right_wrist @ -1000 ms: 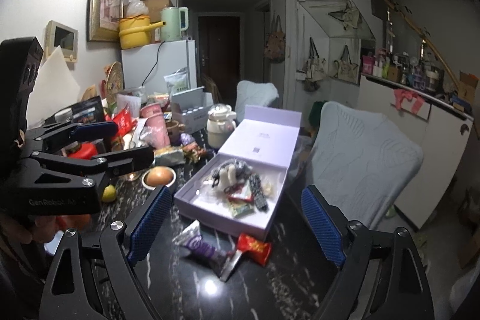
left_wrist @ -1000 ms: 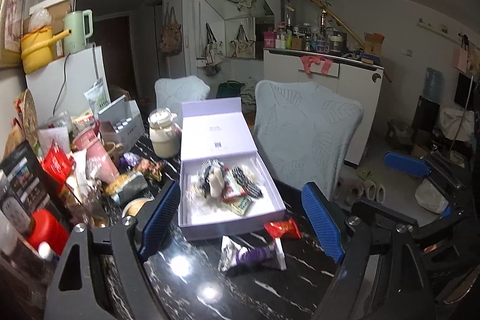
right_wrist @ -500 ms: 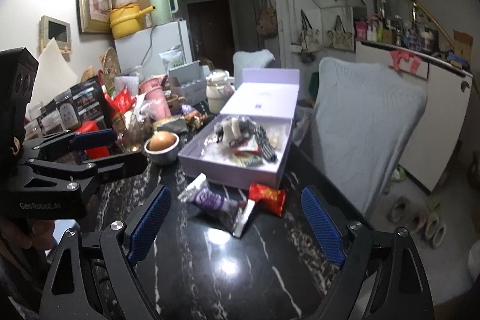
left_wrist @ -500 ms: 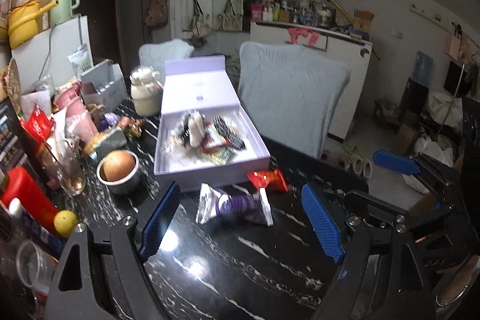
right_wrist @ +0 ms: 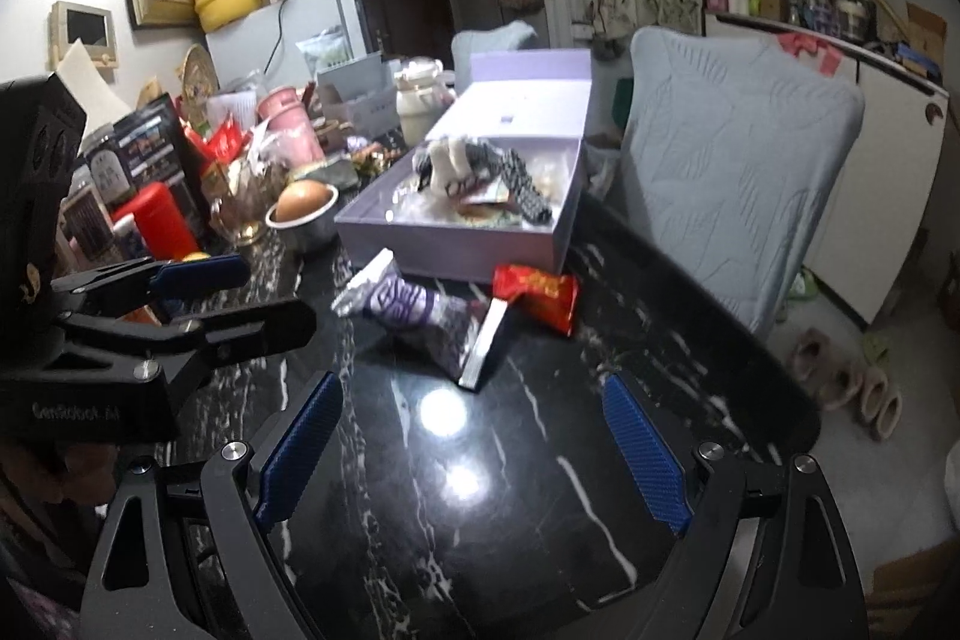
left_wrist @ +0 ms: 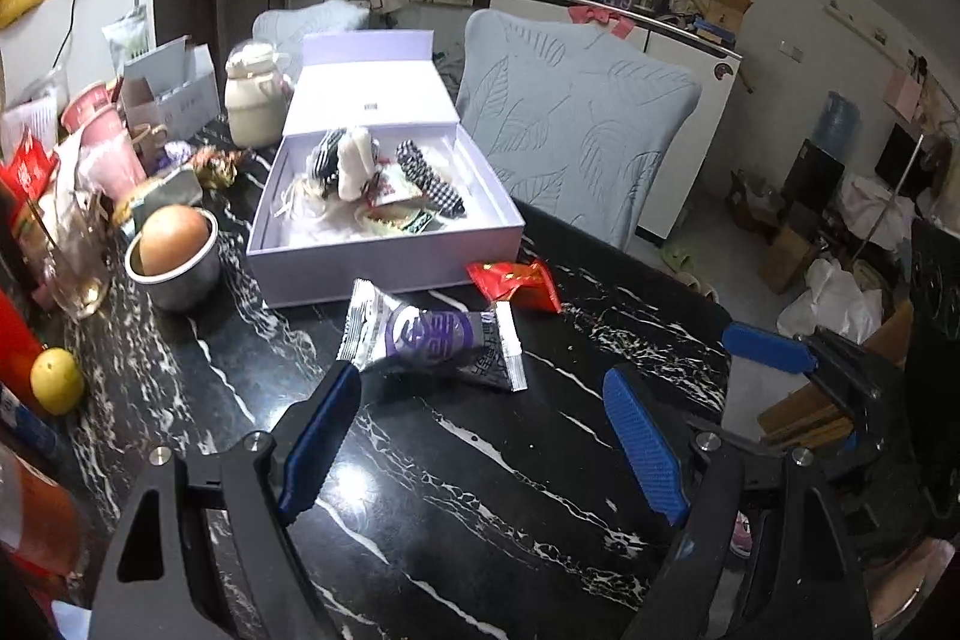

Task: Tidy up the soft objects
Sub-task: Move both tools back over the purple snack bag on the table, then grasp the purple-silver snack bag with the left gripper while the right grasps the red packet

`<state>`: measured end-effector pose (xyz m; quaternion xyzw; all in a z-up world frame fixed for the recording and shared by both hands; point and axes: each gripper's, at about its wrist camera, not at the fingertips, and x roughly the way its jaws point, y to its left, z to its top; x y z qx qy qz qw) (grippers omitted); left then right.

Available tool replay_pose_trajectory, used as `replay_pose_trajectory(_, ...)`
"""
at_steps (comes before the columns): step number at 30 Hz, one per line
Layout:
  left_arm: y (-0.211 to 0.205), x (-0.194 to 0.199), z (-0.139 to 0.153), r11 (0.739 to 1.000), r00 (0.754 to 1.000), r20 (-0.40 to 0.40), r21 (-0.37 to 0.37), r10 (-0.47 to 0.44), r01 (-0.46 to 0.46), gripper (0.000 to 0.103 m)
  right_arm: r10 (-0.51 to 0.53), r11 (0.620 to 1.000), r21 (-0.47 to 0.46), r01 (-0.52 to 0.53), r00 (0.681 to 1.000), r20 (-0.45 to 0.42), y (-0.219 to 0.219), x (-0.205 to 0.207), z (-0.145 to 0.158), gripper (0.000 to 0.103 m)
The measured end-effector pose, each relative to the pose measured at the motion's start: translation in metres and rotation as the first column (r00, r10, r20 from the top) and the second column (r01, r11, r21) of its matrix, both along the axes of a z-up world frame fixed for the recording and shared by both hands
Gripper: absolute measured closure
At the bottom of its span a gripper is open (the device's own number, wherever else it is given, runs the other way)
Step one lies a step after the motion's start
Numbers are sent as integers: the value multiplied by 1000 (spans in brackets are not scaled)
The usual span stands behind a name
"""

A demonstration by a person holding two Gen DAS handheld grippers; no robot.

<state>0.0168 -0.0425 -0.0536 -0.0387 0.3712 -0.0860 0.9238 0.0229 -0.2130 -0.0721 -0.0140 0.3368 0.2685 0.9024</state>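
An open lavender box (left_wrist: 384,256) (right_wrist: 456,244) on the black marble table (left_wrist: 480,490) holds checkered and white soft items (left_wrist: 360,160) (right_wrist: 474,172). A silver-purple snack packet (left_wrist: 432,340) (right_wrist: 420,310) and a red packet (left_wrist: 516,280) (right_wrist: 537,289) lie in front of the box. My left gripper (left_wrist: 483,436) is open and empty, just short of the purple packet. My right gripper (right_wrist: 471,448) is open and empty, above the table nearer than both packets. The left gripper also shows in the right wrist view (right_wrist: 198,280).
A metal bowl with an egg-like ball (left_wrist: 174,250), a lemon (left_wrist: 57,379), a red bottle (right_wrist: 156,220), cups and clutter crowd the table's left. Blue-covered chairs (left_wrist: 576,124) stand behind the table. Slippers (right_wrist: 846,376) lie on the floor at right.
Both grippers have dropped lower and come nearer to the table top, so the two packets now sit close in front of them. Both stay open.
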Motion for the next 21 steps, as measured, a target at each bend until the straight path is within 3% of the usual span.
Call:
replay_pose_trajectory(9,4,33,-19,1000,999,-27,-1,19,-19,20,-27,1000,-15,26,997,-70,-7,23,-27,13)
replay_pose_trajectory(21,-9,91,-41,997,995,-58,-5,-75,75,20,-72,997,-25,69,990,-118,-18,57,-46,13)
